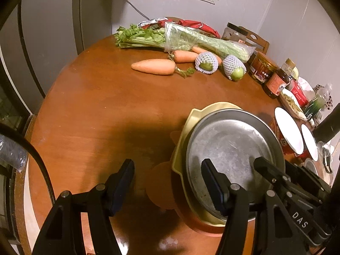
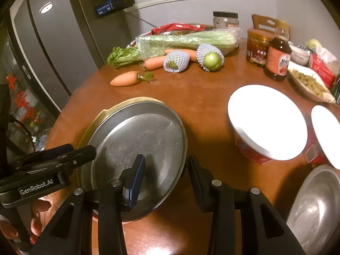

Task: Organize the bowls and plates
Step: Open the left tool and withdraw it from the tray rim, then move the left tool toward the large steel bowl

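Observation:
A steel plate [image 1: 229,146] lies on top of a yellow plate [image 1: 212,108], stacked on an orange dish [image 1: 161,184] on the round wooden table [image 1: 102,106]. My left gripper [image 1: 167,182] is open, its right finger over the steel plate's near rim. My right gripper [image 2: 166,176] is open, its fingers straddling the right rim of the steel plate [image 2: 140,142]. It also shows in the left wrist view [image 1: 282,180]. Another steel bowl [image 2: 318,208] sits at the right edge.
Carrots [image 1: 154,66], celery [image 1: 170,38], and two net-wrapped green fruits [image 1: 207,62] lie at the back of the table. Jars and a sauce bottle [image 2: 277,57] stand at the back right. Two red noodle cups with white lids [image 2: 265,123] stand right of the plates. A refrigerator [image 2: 42,42] is on the left.

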`<state>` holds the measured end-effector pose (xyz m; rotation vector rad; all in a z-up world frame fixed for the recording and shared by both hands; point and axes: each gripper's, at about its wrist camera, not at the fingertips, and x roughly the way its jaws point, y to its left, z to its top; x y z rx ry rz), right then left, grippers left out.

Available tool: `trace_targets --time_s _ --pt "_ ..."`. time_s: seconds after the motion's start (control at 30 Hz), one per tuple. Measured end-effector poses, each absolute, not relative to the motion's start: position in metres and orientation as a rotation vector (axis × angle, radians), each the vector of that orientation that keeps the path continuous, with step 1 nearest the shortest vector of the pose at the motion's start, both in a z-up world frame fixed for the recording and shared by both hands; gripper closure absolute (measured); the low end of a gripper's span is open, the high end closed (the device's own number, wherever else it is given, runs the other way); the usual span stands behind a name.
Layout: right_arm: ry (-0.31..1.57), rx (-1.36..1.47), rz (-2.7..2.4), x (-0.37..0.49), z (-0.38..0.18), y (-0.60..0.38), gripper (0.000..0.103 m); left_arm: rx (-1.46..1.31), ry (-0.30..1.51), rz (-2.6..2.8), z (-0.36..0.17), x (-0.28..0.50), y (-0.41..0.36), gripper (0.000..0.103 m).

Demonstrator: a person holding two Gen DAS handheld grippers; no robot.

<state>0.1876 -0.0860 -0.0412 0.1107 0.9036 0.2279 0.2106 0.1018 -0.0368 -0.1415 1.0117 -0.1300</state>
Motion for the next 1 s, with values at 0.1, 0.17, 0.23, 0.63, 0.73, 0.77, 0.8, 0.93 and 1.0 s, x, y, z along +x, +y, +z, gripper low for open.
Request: trace_targets --time_s 0.1,0.17,0.23,0.63,0.73,0.77,0.8,0.93,1.0 --pt "0.883 0.103 0.219 0.186 -0.037 -0.087 0.060 -0.142 1.006 -0.128 -0.034 0.207 0.103 0.038" --pt "0.866 0.098 0.208 0.184 -0.034 -0.089 0.060 -0.140 0.997 -0.123 -0.031 0.205 0.102 0.038" --pt "0.858 0.104 0.205 0.183 -0.031 -0.091 0.060 -0.130 0.985 -0.110 -0.027 0.202 0.103 0.038" --pt "0.784 0.073 0.194 0.168 -0.011 -0.098 0.055 -0.117 0.944 -0.051 -0.011 0.184 0.101 0.038" --pt "0.761 0.057 0.200 0.161 -0.005 -0.097 0.053 -0.109 0.936 -0.044 -0.007 0.177 0.098 0.038" --pt "0.756 0.051 0.200 0.160 -0.004 -0.097 0.053 -0.108 0.933 -0.043 -0.006 0.175 0.097 0.038" --pt "0.750 0.050 0.199 0.157 -0.002 -0.097 0.053 -0.104 0.925 -0.044 -0.003 0.172 0.096 0.038" --pt "0.729 0.048 0.204 0.149 0.005 -0.098 0.052 -0.096 0.903 -0.046 0.007 0.162 0.092 0.038" --pt "0.715 0.048 0.207 0.143 0.009 -0.100 0.052 -0.092 0.892 -0.043 0.012 0.157 0.090 0.037"
